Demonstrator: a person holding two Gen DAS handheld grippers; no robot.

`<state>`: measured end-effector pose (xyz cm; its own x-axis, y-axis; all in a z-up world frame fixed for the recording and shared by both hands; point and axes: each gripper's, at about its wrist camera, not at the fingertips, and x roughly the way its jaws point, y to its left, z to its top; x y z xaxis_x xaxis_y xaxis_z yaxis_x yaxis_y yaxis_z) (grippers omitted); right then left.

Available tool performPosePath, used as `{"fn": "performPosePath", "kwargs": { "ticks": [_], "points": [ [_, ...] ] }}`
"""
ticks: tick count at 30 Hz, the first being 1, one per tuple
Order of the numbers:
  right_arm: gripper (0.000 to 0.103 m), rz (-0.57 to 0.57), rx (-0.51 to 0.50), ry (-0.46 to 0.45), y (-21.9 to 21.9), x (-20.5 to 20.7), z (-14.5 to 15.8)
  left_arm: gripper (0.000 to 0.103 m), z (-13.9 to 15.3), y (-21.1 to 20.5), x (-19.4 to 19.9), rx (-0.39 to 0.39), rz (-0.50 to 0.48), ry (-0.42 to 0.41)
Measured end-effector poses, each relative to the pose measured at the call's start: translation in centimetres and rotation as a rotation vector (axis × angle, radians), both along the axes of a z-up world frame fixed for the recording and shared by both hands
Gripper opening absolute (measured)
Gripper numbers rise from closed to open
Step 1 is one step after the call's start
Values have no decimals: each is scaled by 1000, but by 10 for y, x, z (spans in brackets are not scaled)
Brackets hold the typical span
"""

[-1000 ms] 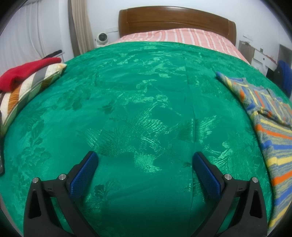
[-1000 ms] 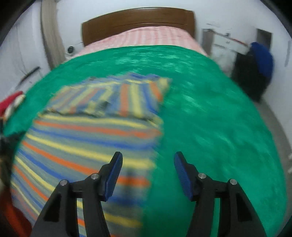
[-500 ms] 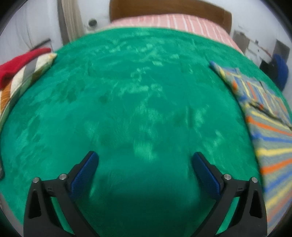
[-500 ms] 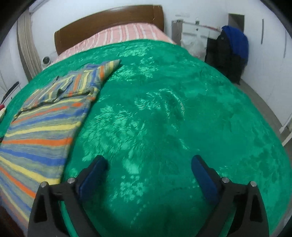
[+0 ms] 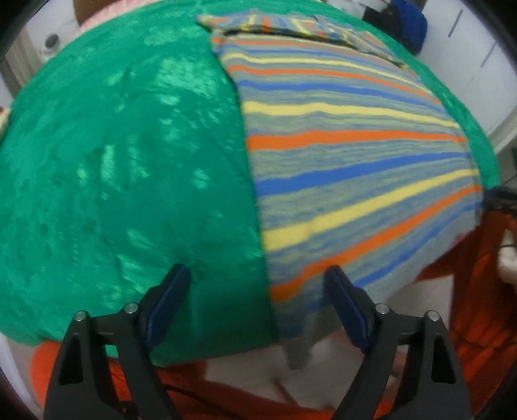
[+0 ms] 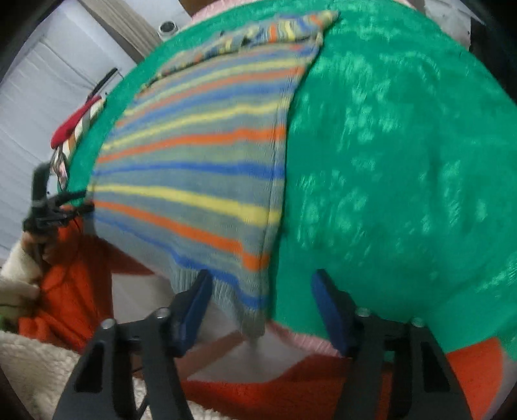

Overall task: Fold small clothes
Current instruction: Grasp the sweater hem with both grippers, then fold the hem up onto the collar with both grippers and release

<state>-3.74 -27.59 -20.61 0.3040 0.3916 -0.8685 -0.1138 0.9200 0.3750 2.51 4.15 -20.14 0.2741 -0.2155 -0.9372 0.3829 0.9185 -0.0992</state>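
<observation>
A striped sweater in grey, orange, yellow and blue lies flat on the green bedspread, its near hem hanging over the bed's edge. My left gripper points steeply down at the hem's left corner; its jaws are closing, the corner lies between them, and the blue pads stand clear of the fabric. My right gripper straddles the hem's right corner of the sweater, its jaws closing too, with the pads apart from the cloth. The left gripper also shows small at the left of the right wrist view.
A red cloth on a striped pillow lies at the bed's left side. A person's orange garment and white fleece sleeve fill the space below the bed's edge. A blue garment hangs beyond the far right.
Both grippers swung from over the bare bedspread to the sweater's near hem and now point more steeply down. Both pairs of jaws have narrowed since half a second ago, the right more than the left.
</observation>
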Motion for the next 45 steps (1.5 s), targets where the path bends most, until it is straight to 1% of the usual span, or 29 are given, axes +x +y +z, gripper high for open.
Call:
{"fn": "performPosePath", "kwargs": {
  "ticks": [1,2,4,5,6,7,8,10,12,14,16,18,20,23,25,26,27,28,29,31,32,34,37,40,41,42,43,44,45],
  "points": [
    [52,11,9,16,3,0,-3,87,-4,-4,-2,19,-17,24],
    [44,27,20,31,6,0,-5,87,-7,-8,-4,49,-38,24],
    [26,65,28,47,15,3,-10,76,-9,-14,-8,87,-60,22],
    [6,76,29,56,16,5,-11,53,-8,-15,-10,85,-62,39],
    [6,89,33,65,19,6,-11,14,-7,-15,-11,71,-59,56],
    [6,94,34,66,19,7,-9,4,-7,-12,-11,27,-53,99],
    [6,97,43,65,19,5,-6,4,-5,-6,-11,-38,-35,145],
    [6,79,86,47,12,2,7,3,2,1,-13,-80,-11,154],
    [6,43,145,22,-2,2,23,3,14,11,-11,-176,14,163],
    [6,-5,211,-20,-18,6,40,3,33,19,-2,-284,50,145],
    [6,-45,266,-63,-31,15,53,3,56,24,17,-371,79,82],
    [6,-84,305,-118,-43,36,65,3,76,26,49,-420,98,2],
    [6,-117,291,-169,-52,68,76,3,98,19,92,-420,107,-94],
    [6,-191,252,-280,-72,147,95,5,123,4,172,-416,141,-218],
    [6,-250,240,-346,-75,200,104,28,130,-4,218,-391,202,-340],
    [9,-284,228,-394,-78,234,106,68,126,-12,242,-363,220,-357],
    [20,-312,202,-417,-73,258,106,80,120,-7,257,-339,251,-343],
    [33,-355,172,-420,-74,276,104,74,113,-6,269,-324,296,-331],
    [51,-391,154,-411,-76,290,101,63,104,1,274,-328,336,-299],
    [51,-397,119,-397,-72,299,96,63,90,16,265,-384,353,-241],
    [51,-378,99,-394,-68,293,95,64,84,22,255,-400,340,-235],
    [51,-319,67,-380,-61,276,91,70,74,29,233,-366,304,-222],
    [51,-224,13,-299,-45,240,74,72,58,24,202,-382,253,-181],
    [51,-169,34,-258,-27,210,56,71,52,-2,204,-317,219,-222],
    [51,-156,22,-255,-20,205,51,51,51,-10,204,-298,206,-240],
    [49,-147,4,-259,-13,203,47,1,49,-17,207,-292,191,-242],
    [44,-153,-6,-261,-8,204,43,6,46,-27,208,-261,162,-222],
    [10,-166,0,-254,-12,206,38,1,47,-31,208,-227,151,-226],
    [5,-181,-7,-236,-14,210,37,0,52,-31,204,-200,133,-244]
  ]
}}
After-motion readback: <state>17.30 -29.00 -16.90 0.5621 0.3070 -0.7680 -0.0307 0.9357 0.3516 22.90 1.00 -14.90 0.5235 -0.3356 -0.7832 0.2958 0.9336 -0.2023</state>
